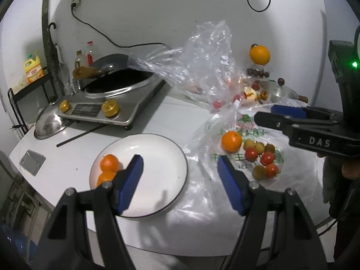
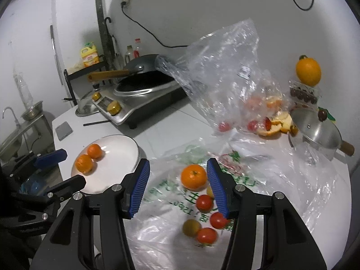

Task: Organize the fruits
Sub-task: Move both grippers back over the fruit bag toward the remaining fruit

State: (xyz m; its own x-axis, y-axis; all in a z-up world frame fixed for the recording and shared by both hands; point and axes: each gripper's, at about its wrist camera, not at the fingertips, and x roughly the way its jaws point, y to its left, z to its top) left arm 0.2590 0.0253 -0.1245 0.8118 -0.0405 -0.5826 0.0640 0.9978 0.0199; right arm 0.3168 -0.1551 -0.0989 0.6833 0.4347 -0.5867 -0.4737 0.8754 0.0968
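— How many fruits can you count?

— Two oranges (image 2: 88,160) lie touching each other on the white plate (image 2: 126,155), off to the left of my right gripper (image 2: 177,187). A third orange (image 2: 194,176) sits on the flat printed bag (image 2: 166,193) between that gripper's blue pads (image 2: 139,186), nearer the right one. Close beneath that pad I count three red tomatoes (image 2: 204,202) and at least one yellow-brown fruit (image 2: 191,227); my left camera shows about four of those pale ones (image 1: 258,146) in the same cluster.

— And your hands?

— My right gripper hangs over the printed bag, fingers spread wide with nothing between them touching. My left gripper (image 1: 180,182) hovers above the plate's near edge, equally wide apart and holding nothing — its left pad (image 1: 132,180) covers part of the two plated oranges, its right pad is over the bag's edge. Each gripper shows in the other's camera, side by side.

— Anything you can't make out?

— The crumpled clear bag (image 2: 225,67) ahead of me blurs what is inside: a few red fruits and orange peel (image 2: 276,123), no firm count. Further right, one orange (image 2: 308,72) perches on a packet of dark fruit behind a steel pot lid (image 2: 319,132). The lowest tomato looks smeared.
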